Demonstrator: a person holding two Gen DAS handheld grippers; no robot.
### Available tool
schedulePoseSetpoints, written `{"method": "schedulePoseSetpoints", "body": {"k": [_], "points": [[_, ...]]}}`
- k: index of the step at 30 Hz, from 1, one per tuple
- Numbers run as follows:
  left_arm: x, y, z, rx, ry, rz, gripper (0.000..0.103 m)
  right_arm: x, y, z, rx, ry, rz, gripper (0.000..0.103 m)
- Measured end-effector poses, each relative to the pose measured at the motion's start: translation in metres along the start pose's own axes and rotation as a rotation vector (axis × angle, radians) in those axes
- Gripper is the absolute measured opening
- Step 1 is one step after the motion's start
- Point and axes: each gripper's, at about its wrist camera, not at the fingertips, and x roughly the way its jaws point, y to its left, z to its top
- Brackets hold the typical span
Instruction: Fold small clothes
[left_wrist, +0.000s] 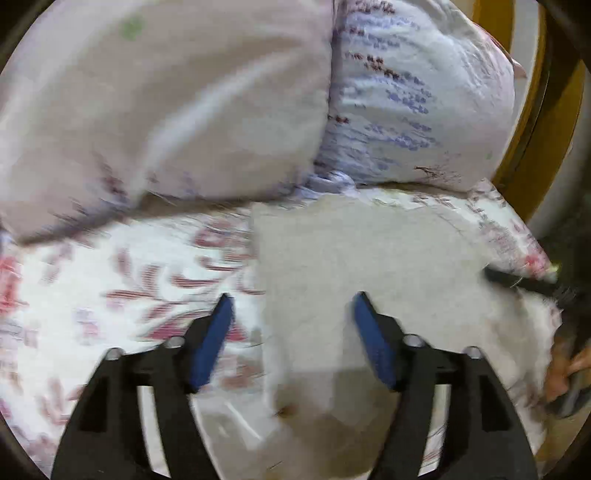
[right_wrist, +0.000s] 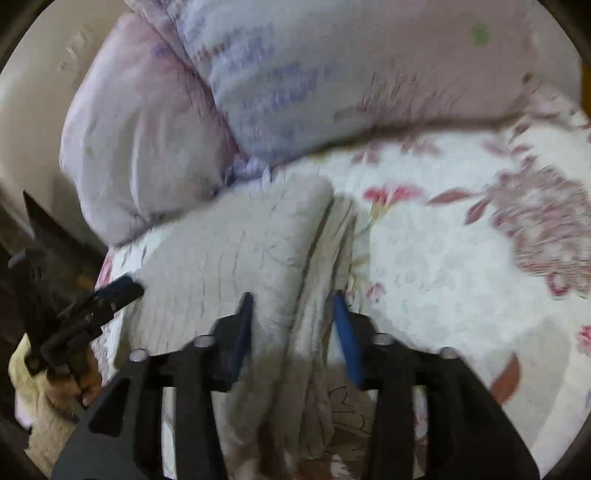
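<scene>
A small pale grey garment (left_wrist: 362, 266) lies on a floral bedspread (left_wrist: 110, 280). My left gripper (left_wrist: 291, 299) is open and empty, its blue pads hovering just above the garment's left edge. In the right wrist view the same garment (right_wrist: 236, 243) is bunched into folds, and a ridge of it runs between the blue pads of my right gripper (right_wrist: 293, 299). The jaws stand partly apart around the cloth; whether they pinch it is unclear. My left gripper (right_wrist: 110, 295) also shows at the left of that view.
Large pale pillows (left_wrist: 166, 103) (right_wrist: 295, 81) are piled at the far side of the bed. A yellow wooden frame (left_wrist: 517, 110) stands at the far right. The bed's edge (right_wrist: 107, 258) drops off left of the garment. A yellowish cloth (right_wrist: 33, 398) lies below it.
</scene>
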Motion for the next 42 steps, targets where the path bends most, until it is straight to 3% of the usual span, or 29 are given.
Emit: {"method": "schedulePoseSetpoints", "body": {"k": [1,3,5,7,8,10,12,13,14,16,18,22,26,28,42], "points": [[-0.01,0.002,-0.006,-0.003,-0.018,0.004,0.083,-0.019,0.005,-0.005,-0.005,-0.065,0.004,0.047],[-0.025,0.003,-0.02,-0.019,-0.036,-0.015,0.087,-0.051,0.014,-0.018,-0.022,-0.139,0.129,0.059],[-0.039,0.001,-0.038,-0.035,-0.037,-0.041,0.093,-0.067,0.027,-0.034,-0.051,-0.118,0.27,0.077],[-0.047,-0.002,-0.052,-0.049,-0.039,-0.048,0.096,-0.059,0.039,-0.047,-0.087,-0.037,0.317,0.078],[-0.049,-0.006,-0.059,-0.055,-0.038,-0.045,0.1,-0.046,0.041,-0.051,-0.091,0.005,0.28,0.078],[-0.048,-0.016,-0.069,-0.05,-0.034,-0.023,0.101,-0.018,0.034,-0.053,-0.061,0.056,0.121,0.073],[-0.049,-0.019,-0.079,-0.036,-0.015,0.019,0.101,-0.026,0.023,-0.055,-0.01,0.003,0.091,0.071],[-0.046,-0.023,-0.083,-0.027,0.01,0.055,0.101,-0.034,0.024,-0.056,0.004,-0.014,0.094,0.073],[-0.043,-0.026,-0.086,-0.022,0.032,0.078,0.101,-0.046,0.028,-0.059,-0.002,-0.045,0.067,0.088],[-0.039,-0.029,-0.091,-0.016,0.064,0.102,0.101,-0.07,0.036,-0.072,-0.056,-0.143,-0.054,0.102],[-0.037,-0.035,-0.096,-0.005,0.073,0.107,0.101,-0.08,0.042,-0.089,-0.12,-0.183,-0.131,0.102],[-0.029,-0.04,-0.103,0.004,0.099,0.126,0.101,-0.055,0.047,-0.106,-0.199,-0.1,-0.304,0.102],[-0.023,-0.038,-0.108,-0.005,0.122,0.133,0.101,-0.03,0.047,-0.116,-0.204,-0.008,-0.333,0.102],[-0.023,-0.036,-0.109,-0.016,0.124,0.132,0.101,-0.017,0.045,-0.117,-0.196,0.063,-0.387,0.102],[-0.022,-0.036,-0.108,-0.013,0.127,0.131,0.101,-0.012,0.047,-0.119,-0.208,0.068,-0.415,0.102]]}}
